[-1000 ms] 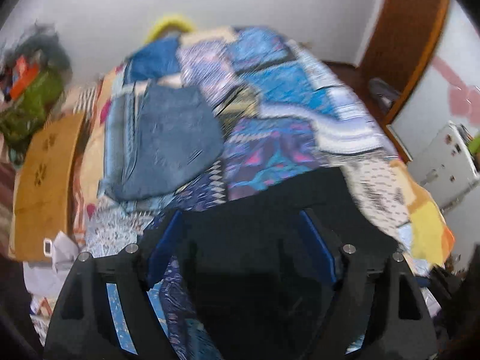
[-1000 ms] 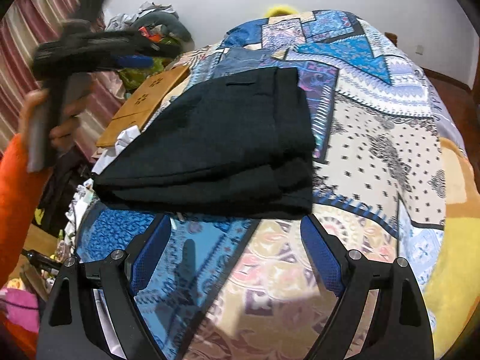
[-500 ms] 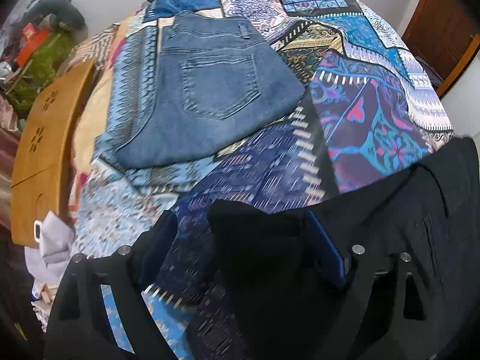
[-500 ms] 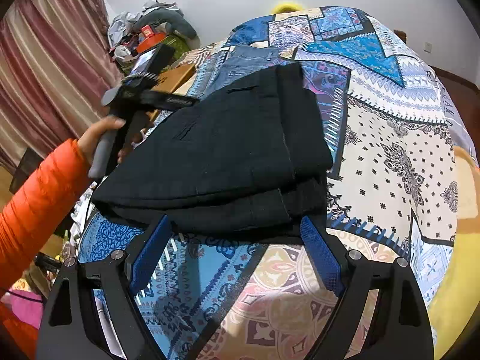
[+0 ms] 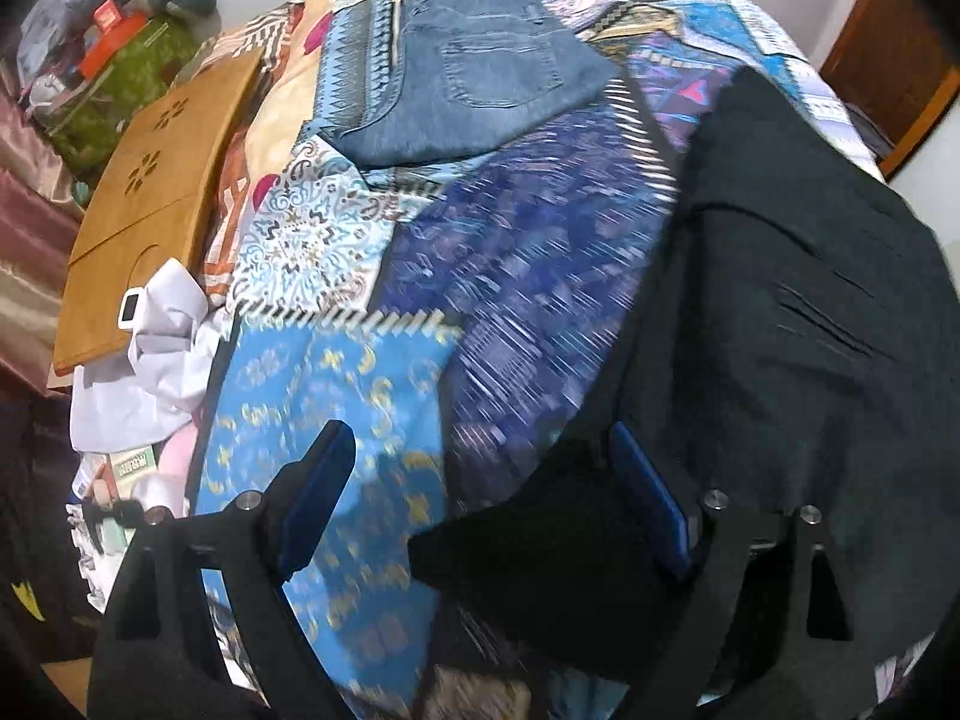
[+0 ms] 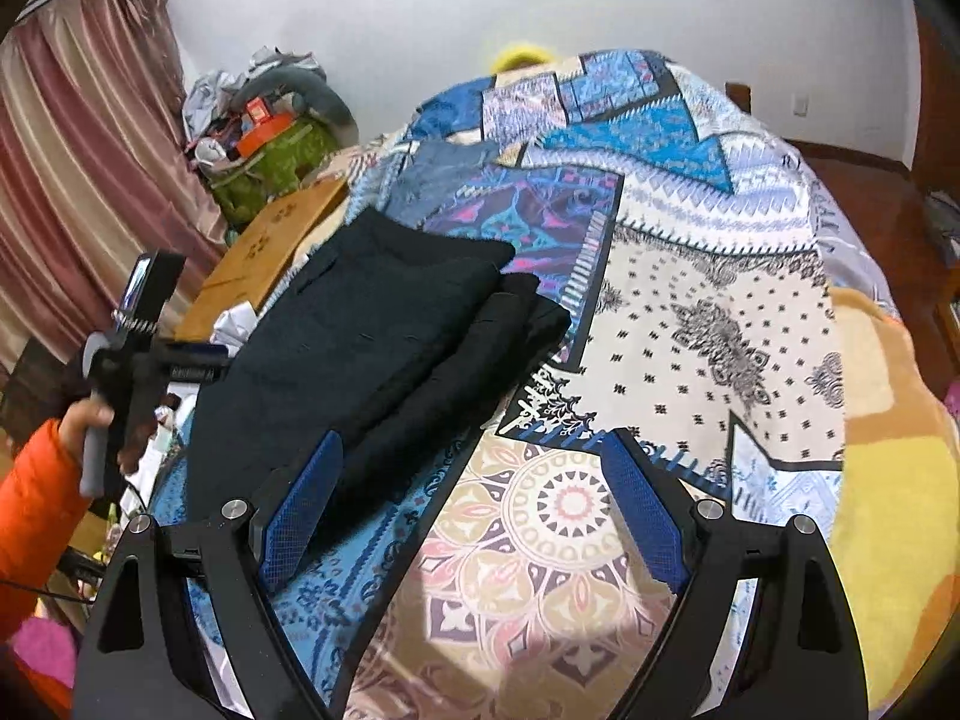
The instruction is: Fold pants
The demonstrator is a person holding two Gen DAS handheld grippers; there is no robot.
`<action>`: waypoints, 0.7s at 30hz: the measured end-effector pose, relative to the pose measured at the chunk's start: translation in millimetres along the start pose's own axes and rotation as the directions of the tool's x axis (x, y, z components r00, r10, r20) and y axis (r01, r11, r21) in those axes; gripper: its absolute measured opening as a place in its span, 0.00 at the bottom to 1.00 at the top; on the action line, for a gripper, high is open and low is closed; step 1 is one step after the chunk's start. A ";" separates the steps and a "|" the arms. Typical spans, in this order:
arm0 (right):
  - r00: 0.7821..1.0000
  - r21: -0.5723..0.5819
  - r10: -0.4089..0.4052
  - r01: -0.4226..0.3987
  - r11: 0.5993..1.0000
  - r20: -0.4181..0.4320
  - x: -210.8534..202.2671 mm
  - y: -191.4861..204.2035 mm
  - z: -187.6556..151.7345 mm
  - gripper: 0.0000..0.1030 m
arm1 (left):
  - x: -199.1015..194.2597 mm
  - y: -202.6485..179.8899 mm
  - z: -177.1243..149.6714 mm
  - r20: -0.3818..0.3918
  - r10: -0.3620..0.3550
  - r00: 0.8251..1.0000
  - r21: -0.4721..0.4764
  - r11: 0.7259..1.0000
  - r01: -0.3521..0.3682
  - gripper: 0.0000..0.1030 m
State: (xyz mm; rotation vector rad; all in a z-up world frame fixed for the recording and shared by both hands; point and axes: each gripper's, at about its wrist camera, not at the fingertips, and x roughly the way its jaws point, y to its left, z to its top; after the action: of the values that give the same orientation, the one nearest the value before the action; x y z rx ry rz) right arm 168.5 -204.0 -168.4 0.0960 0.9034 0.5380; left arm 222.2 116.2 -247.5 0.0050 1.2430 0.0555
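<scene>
Now we see folded black pants [image 6: 372, 342] near the bed's [image 6: 720, 300] left edge. Left gripper [image 5: 480, 516], jaws just opened wide, straddles their corner ungripped; right gripper [image 6: 474, 516] gapes empty.

Lighting: even, soft indoor light in both views; white wall [image 6: 660, 12] bright, no glare. Shadows: a faint one on the bedspread [image 6: 720, 312] under the right gripper [image 6: 468, 510]. Blur: left wrist view streaked with motion across the bedspread's middle; right wrist view sharp. Distortion: strong fisheye bulge, dark vignette in all corners. Black pants [image 5: 780, 330] nearly detail-free.
</scene>
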 end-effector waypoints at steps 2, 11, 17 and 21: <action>1.000 -0.013 0.002 -0.001 1.000 0.017 -7.6 4.1 -1.7 0.84 | -9.8 -10.2 -5.7 0.007 -0.025 1.000 0.011 1.000 0.025 0.82; 1.000 -0.042 0.003 -0.003 0.999 0.016 -10.6 12.4 -10.2 0.76 | -63.6 -64.4 -9.7 0.195 -0.018 0.981 0.079 0.997 0.003 0.74; 0.999 -0.005 0.036 -0.036 0.999 -0.023 4.7 10.1 -19.9 0.49 | -82.5 -73.2 -16.0 0.230 -0.131 0.964 0.138 0.985 0.101 0.72; 1.000 -0.006 0.020 -0.020 1.000 -0.013 11.1 10.9 -24.7 0.44 | -59.6 -71.9 -28.1 0.178 -0.110 0.978 0.150 0.985 0.083 0.60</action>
State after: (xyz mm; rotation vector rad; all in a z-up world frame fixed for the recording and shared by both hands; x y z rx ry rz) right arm 150.7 -192.8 -188.6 0.0962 0.9139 0.5600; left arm 179.4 41.0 -202.5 0.0717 1.0564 -0.1164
